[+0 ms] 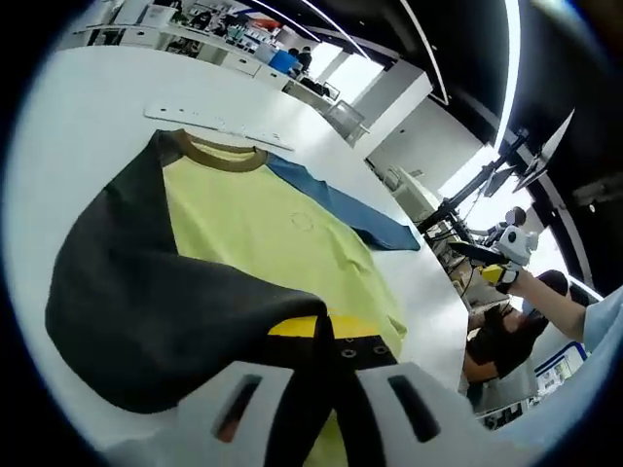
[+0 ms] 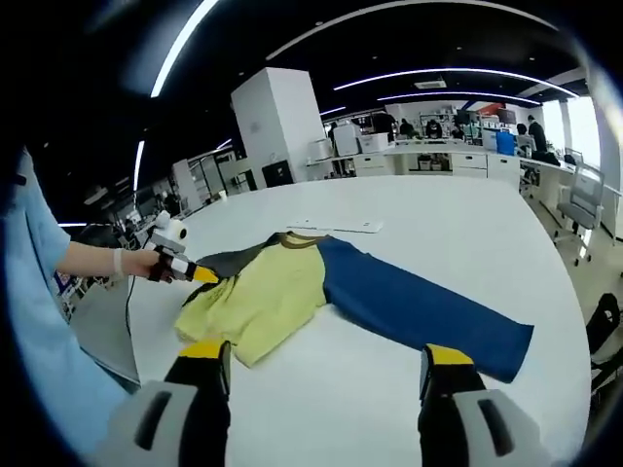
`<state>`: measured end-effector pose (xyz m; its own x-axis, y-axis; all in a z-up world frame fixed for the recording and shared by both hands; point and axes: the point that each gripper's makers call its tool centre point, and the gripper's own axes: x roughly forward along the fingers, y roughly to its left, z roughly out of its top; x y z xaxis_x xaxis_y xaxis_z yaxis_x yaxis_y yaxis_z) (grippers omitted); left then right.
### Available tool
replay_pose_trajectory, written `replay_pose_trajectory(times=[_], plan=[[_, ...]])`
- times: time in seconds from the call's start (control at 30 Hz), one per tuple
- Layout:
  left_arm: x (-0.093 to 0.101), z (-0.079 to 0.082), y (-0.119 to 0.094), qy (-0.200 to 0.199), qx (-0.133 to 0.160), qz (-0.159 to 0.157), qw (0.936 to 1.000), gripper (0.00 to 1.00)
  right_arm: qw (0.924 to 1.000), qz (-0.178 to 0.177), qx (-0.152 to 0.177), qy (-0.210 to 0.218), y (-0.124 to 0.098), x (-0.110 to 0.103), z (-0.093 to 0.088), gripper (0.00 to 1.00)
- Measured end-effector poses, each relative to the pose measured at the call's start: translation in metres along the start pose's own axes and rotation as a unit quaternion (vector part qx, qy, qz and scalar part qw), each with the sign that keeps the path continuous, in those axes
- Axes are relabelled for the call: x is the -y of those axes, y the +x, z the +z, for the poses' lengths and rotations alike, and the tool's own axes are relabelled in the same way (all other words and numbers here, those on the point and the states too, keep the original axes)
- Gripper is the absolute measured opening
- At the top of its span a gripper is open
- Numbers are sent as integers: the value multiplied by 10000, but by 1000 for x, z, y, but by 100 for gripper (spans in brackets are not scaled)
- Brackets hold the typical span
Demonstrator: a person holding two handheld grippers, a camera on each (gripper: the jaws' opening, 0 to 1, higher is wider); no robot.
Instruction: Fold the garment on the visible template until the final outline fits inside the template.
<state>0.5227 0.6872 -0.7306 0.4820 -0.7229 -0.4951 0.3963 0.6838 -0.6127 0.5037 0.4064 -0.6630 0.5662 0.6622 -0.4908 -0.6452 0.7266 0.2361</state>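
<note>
Dark grey sleeve fabric (image 1: 165, 311) lies nearest the left claw (image 1: 331, 355), whose jaws are pressed together, pinching the folded sleeve edge. That sleeve belongs to a yellow-bodied long-sleeved shirt with a brown collar (image 1: 282, 229), spread flat on the white desk (image 1: 88, 126). Its grey sleeve is folded over the yellow body; its blue sleeve (image 1: 341, 204) stretches out to the far right. Beyond the collar lies a white strip-shaped ruler (image 1: 219, 124).

From the right gripper view, the shirt (image 2: 263, 292) sits mid-desk, blue sleeve (image 2: 419, 306) extended right, well apart from the right claw (image 2: 326, 375), whose jaws stand spread over the bare desk (image 2: 467, 224). At the left, a person's hand (image 2: 136, 263) holds the left claw (image 2: 206, 275) at the grey sleeve. Workstations and people stand far behind.
</note>
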Motion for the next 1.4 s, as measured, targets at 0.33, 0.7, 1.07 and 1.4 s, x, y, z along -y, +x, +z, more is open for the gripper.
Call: replay_pose_trajectory(times=[0.33, 0.7, 1.07, 1.4], plan=[[-6, -13, 14, 163, -264, 105, 9995, 0, 9999, -108, 24, 94, -8, 3, -5, 79], [-11, -13, 16, 537, -299, 194, 9979, 0, 9998, -91, 29, 164, -6, -2, -8, 79], [7, -9, 4, 1099, -184, 22, 9938, 19, 9998, -60, 45, 190, -4, -5, -7, 79], [29, -10, -19, 1780, 5, -211, 9838, 57, 9998, -18, 65, 174, -3, -13, -6, 79]])
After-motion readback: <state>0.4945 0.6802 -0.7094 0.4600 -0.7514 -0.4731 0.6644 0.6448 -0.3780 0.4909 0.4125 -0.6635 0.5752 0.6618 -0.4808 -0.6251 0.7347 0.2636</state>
